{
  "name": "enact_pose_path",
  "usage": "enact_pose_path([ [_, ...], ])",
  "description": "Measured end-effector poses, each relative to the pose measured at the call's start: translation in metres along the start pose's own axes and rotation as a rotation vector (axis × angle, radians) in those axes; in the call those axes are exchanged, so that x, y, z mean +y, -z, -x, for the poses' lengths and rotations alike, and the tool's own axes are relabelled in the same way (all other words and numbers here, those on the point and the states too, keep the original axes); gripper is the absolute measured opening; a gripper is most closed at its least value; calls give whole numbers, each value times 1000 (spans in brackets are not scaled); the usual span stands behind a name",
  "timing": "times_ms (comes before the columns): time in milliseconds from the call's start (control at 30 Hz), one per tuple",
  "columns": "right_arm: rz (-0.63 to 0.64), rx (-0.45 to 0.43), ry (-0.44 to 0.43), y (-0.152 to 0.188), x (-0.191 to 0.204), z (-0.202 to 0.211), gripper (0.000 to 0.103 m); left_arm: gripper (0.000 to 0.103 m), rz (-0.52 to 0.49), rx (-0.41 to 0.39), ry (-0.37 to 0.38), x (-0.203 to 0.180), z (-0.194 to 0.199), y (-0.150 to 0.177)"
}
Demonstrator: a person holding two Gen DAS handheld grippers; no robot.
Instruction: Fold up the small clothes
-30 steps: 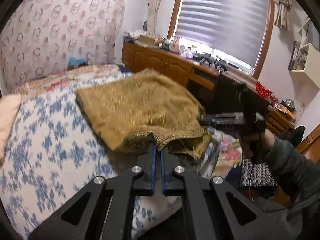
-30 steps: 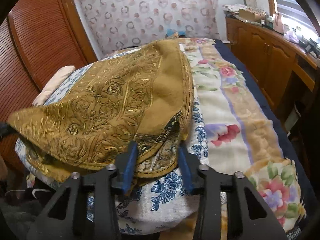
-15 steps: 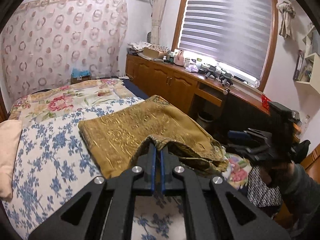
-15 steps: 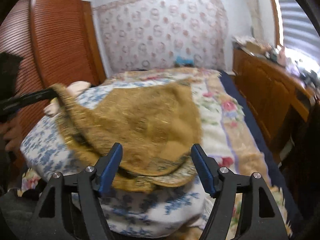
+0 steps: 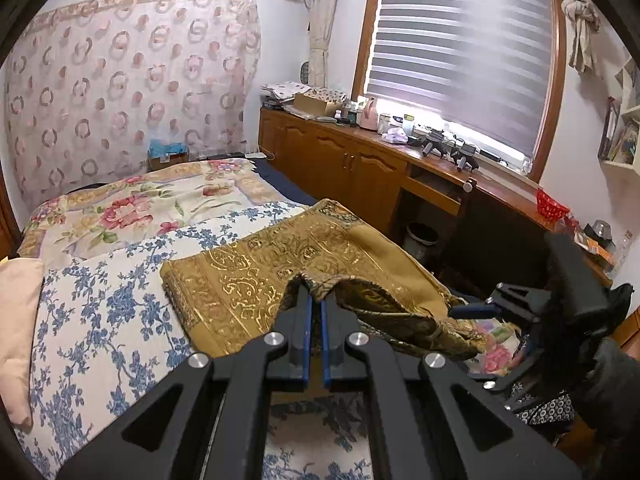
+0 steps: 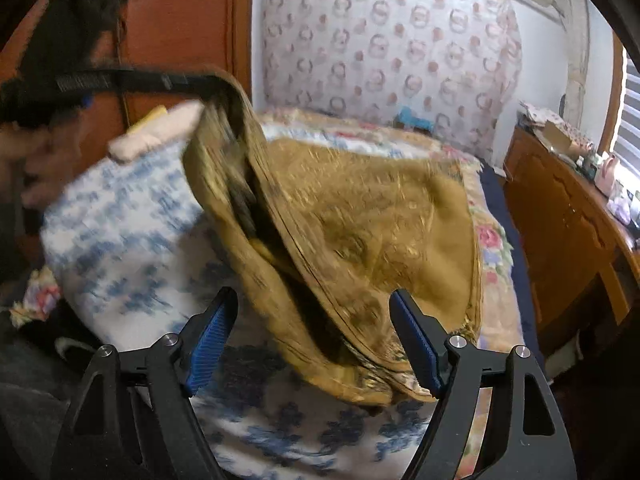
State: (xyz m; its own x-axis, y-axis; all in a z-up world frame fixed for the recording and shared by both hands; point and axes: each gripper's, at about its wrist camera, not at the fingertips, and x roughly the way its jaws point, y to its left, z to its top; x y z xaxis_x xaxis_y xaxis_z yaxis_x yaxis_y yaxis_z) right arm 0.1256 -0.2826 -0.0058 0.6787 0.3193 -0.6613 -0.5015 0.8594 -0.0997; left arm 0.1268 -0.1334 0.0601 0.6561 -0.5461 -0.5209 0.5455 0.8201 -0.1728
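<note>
A: My left claw [image 5: 315,305] is clamped on a raised corner of the gold cloth [image 5: 280,272].

B: And the right?

A: My right claw [image 6: 312,334] is spreading wide, its pads clear of the cloth in front. The cloth lies folded on the blue-flowered blanket [image 5: 100,320] on the bed [image 5: 132,208].

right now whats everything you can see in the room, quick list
gold cloth: one, mustard with gold pattern, on the bed, near corner lifted
blue-flowered sheet: one, white and blue, under the cloth
floral blanket: one, cream and pink, far side of bed
pillow: one, peach, left edge
cabinet: one, brown wood, under the window
red basket: one, on the counter
left gripper: shut on the cloth's corner
right gripper: jaws opening, pads clear of cloth
</note>
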Motion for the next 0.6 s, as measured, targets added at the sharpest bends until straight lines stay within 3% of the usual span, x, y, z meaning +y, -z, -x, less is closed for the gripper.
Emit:
enact_pose_path([
  [67, -1, 42, 48, 5, -12, -15, 80, 0, 13, -5, 1, 6, -3, -3],
  [167, -21, 51, 33, 8, -30, -20, 71, 0, 30, -8, 2, 15, -7, -6],
  [233, -18, 45, 2, 2, -40, -22, 54, 0, 40, -8, 0, 22, -11, -7],
  [300, 13, 27, -21, -9, -42, -22, 15, 0, 49, -11, -10, 30, -13, -10],
  [400, 69, -9, 15, -37, -43, -27, 9, 1, 60, -26, -40, 45, -15, -15],
  [600, 134, -62, 29, -99, -58, -55, 8, 3, 106, -30, -116, 91, -26, -25],
])
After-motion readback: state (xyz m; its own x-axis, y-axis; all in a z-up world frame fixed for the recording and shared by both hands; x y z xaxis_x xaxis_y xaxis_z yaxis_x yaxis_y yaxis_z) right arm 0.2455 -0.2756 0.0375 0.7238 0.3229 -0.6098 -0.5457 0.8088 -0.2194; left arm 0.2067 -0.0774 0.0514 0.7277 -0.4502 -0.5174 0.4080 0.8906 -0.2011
